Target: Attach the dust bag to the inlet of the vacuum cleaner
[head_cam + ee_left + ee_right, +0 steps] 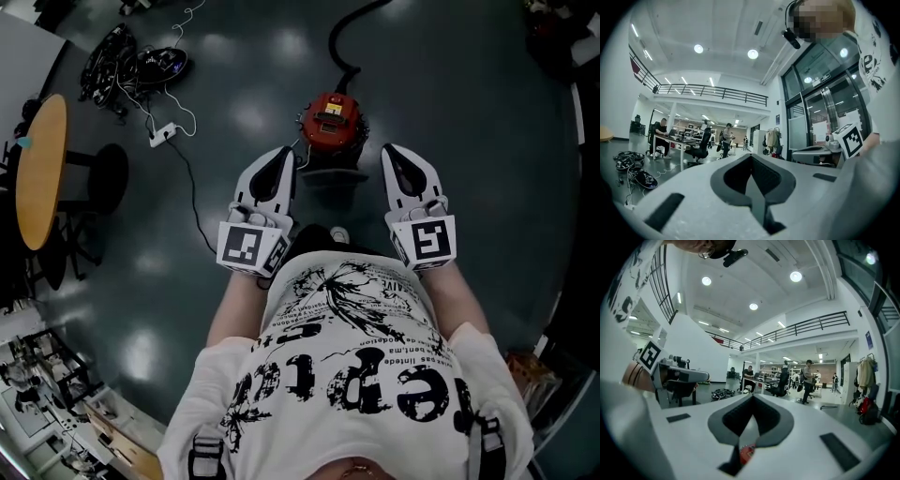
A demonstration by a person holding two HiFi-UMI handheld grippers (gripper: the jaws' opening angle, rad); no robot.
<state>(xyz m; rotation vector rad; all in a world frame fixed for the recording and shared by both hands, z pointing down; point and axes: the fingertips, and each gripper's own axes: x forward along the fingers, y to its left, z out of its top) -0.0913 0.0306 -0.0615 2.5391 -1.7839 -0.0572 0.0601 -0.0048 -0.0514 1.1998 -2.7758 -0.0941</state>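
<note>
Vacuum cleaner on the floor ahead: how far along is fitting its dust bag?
Done: nothing visible. The red vacuum cleaner stands on the floor, and no dust bag shows in any view.
In hand: nothing. The left gripper and right gripper are both shut and empty, held level and clear of it.
Left: get the bag and fit it to the inlet.

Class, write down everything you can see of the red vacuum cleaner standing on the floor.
The red, round-bodied vacuum cleaner stands upright on the dark glossy floor, ahead of the person. Its top carries a pale yellowish panel, and its casing looks like plastic. A black hose curves away from its far side. The left gripper and right gripper, both shut, are held apart from it and grip nothing.
</note>
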